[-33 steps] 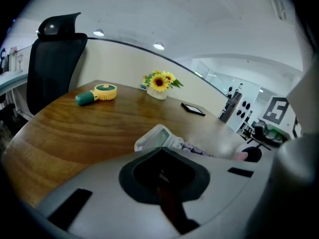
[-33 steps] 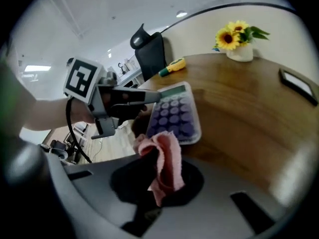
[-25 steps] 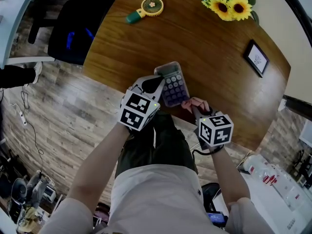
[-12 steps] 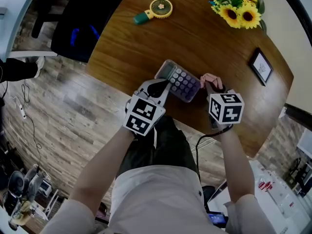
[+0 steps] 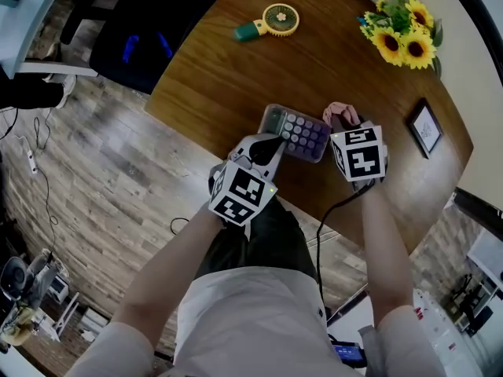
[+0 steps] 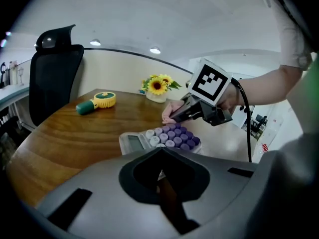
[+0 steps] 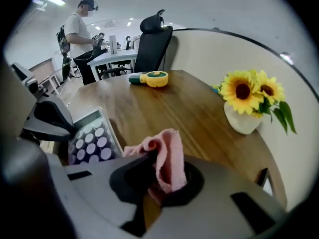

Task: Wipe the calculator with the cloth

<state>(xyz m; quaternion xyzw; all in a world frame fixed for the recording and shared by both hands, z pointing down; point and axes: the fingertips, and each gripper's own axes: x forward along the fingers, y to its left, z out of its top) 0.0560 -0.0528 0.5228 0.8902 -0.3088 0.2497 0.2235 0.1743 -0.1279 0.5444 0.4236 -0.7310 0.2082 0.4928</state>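
Note:
The calculator (image 5: 297, 132), grey with purple keys, lies slanted near the front edge of the wooden table (image 5: 236, 77). My left gripper (image 5: 272, 145) is at its near left corner, jaws closed on the edge of it; the contact itself is hidden by the gripper body in the left gripper view, where the calculator (image 6: 164, 137) lies just past the left gripper (image 6: 160, 154). My right gripper (image 5: 343, 129) is shut on the pink cloth (image 5: 341, 114), just off the calculator's right end. The right gripper view has the cloth (image 7: 167, 158) bunched in the right gripper (image 7: 150, 157), with the calculator (image 7: 92, 141) to its left.
A yellow and green hand fan (image 5: 267, 20) lies at the far side of the table. A vase of sunflowers (image 5: 402, 34) and a small picture frame (image 5: 425, 128) stand at the right. A black office chair (image 5: 134, 38) is beyond the left edge. A person (image 7: 77, 34) stands far behind.
My right gripper has carried the cloth from the calculator's near end up past its right side. The calculator has turned from lengthwise to slanted, with the left gripper at its corner.

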